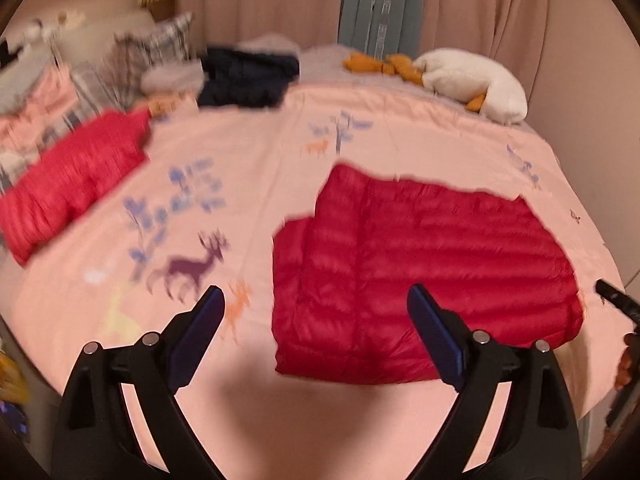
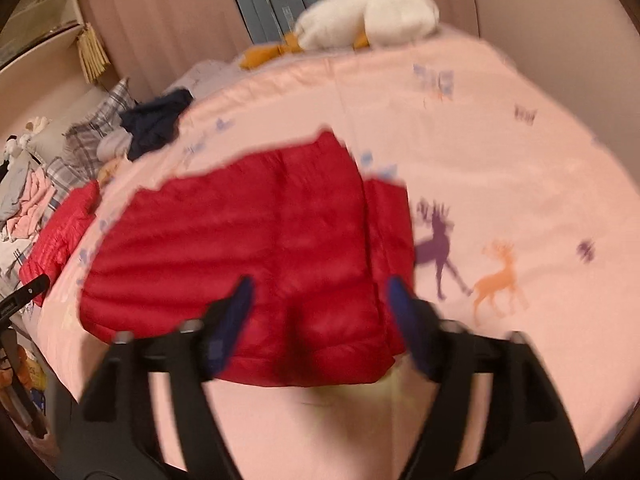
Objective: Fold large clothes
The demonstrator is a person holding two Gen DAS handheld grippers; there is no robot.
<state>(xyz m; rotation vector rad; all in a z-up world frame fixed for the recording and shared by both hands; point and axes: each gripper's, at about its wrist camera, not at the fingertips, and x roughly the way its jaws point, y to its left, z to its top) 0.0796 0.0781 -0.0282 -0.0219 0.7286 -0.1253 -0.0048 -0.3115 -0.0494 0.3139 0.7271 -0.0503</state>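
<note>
While blurred at right wrist, folded red jacket sharper from left wrist.

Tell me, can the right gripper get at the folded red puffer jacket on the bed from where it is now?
Probably yes. The right gripper is open, just above the near edge of the red puffer jacket, and nothing lies between them on the pink bedspread.
</note>
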